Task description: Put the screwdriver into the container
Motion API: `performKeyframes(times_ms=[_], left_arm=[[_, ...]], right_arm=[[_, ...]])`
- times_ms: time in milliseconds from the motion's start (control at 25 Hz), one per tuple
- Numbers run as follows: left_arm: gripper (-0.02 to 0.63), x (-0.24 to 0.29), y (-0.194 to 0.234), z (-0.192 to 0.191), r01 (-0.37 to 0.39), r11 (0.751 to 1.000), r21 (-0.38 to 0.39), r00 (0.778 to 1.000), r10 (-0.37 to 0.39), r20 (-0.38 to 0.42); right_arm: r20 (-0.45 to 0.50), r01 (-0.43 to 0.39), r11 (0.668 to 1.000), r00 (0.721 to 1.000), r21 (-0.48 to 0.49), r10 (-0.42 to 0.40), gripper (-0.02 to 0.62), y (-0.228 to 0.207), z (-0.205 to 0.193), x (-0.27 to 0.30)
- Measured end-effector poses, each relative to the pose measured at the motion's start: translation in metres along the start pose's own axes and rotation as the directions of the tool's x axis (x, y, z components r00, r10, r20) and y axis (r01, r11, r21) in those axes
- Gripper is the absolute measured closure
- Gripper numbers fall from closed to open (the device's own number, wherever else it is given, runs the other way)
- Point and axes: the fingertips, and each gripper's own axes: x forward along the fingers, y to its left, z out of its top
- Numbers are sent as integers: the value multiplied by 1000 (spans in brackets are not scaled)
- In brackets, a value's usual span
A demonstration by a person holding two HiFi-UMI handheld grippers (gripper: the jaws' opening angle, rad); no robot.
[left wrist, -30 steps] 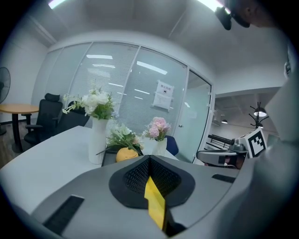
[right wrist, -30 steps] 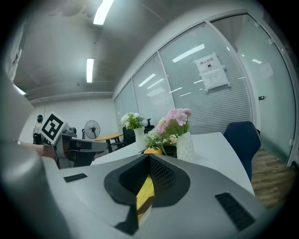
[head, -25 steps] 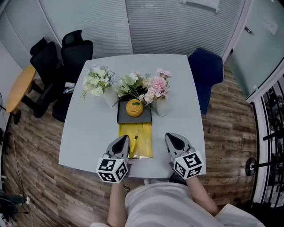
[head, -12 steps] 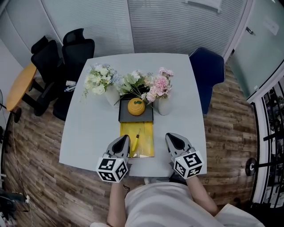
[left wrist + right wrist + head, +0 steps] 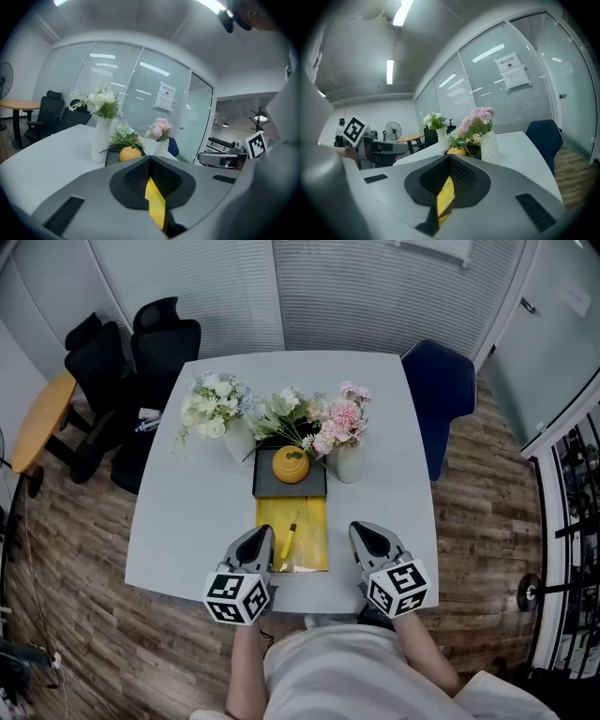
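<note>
Setting: we look steeply down on a pale grey table (image 5: 187,521) in a glass-walled office.
Left hand-held gripper (image 5: 259,532): we see it over the near edge of the table, at the left edge of the yellow mat. Its jaws are pressed together with nothing between them.
Right hand-held gripper (image 5: 366,530): it sits level with the left one, just right of the mat. Its jaws also meet at the tip and it carries nothing.
Screwdriver (image 5: 288,542): it lies flat on the yellow mat (image 5: 309,521), between the two hand-held grippers and closer to the left one. Neither touches it.
Container (image 5: 291,465): a round yellow pot stands on a dark tray (image 5: 267,487), just beyond the far end of the mat. We cannot tell whether it is open.
Flowers: a vase of white blooms (image 5: 214,413) stands left of the tray, green and white stems behind it, and pink blooms (image 5: 342,423) in a white vase to the right.
Around the table: we see a blue chair (image 5: 439,390) at the far right corner and black office chairs (image 5: 141,352) at the far left.
</note>
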Motion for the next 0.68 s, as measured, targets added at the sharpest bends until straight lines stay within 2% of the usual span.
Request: performKeyframes(times_ms=[680], left_arm=[[601,2,8,-3,7,1000,-13,1000,-7,-9]], right_arm=[[-6,2,1000,1000,-3,-2,580,3,-1,6]])
